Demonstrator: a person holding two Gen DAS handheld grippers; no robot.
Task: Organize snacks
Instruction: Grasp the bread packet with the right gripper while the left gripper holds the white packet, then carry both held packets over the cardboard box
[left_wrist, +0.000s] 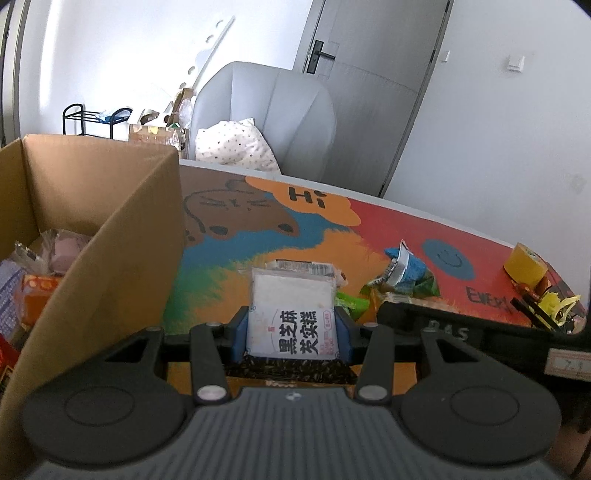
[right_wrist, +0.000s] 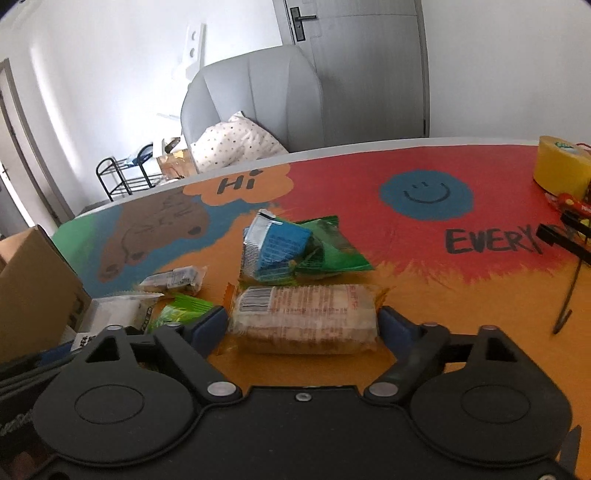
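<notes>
My left gripper is shut on a white snack packet with black characters, held above the table beside the open cardboard box, which holds several snacks. My right gripper is open, its blue fingers on either side of a clear-wrapped biscuit pack lying on the table. Beyond it lie a blue packet, green packets, a small wrapped bar and a bright green packet. The white packet also shows in the right wrist view.
The colourful table mat covers the table. A yellow tape roll and black clips sit at the right. A grey chair with a dotted cushion stands behind the table. The right gripper body is near the left one.
</notes>
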